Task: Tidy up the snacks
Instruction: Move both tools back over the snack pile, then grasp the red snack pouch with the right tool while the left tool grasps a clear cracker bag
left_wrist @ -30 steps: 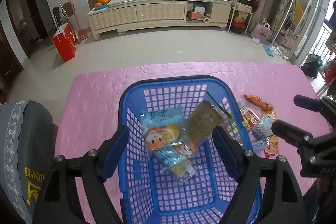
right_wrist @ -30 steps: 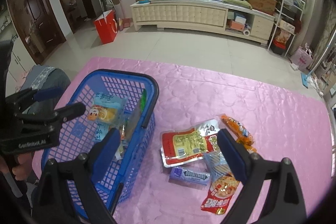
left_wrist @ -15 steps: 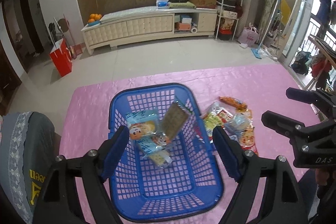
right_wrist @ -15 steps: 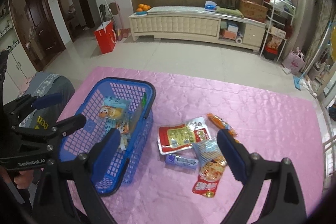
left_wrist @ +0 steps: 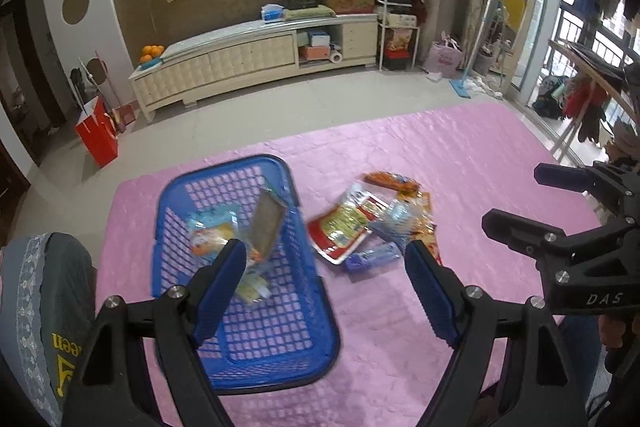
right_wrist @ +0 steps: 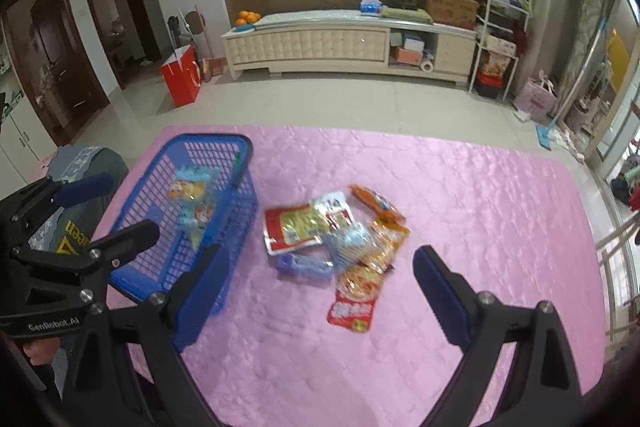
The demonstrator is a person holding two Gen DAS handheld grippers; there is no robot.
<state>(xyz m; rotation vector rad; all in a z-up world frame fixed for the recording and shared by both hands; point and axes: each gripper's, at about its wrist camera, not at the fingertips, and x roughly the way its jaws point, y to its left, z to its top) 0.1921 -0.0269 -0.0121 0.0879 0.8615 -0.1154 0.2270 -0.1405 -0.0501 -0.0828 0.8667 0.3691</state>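
Partly blurred: snack pile [right_wrist: 336,235], blue basket [left_wrist: 280,359] contents.

A: What do the tools look like?

B: Both are matte black plastic frames with silver screw heads at the joints. The left gripper [left_wrist: 324,287] has dark blue ribbed pads on the inner faces of its jaws; the right gripper [right_wrist: 320,291] has the same.

A: Any markings?

B: White lettering. Seen from the left camera, the right gripper's body reads "DAS"; from the right camera, the left one reads "GenRobot.AI".
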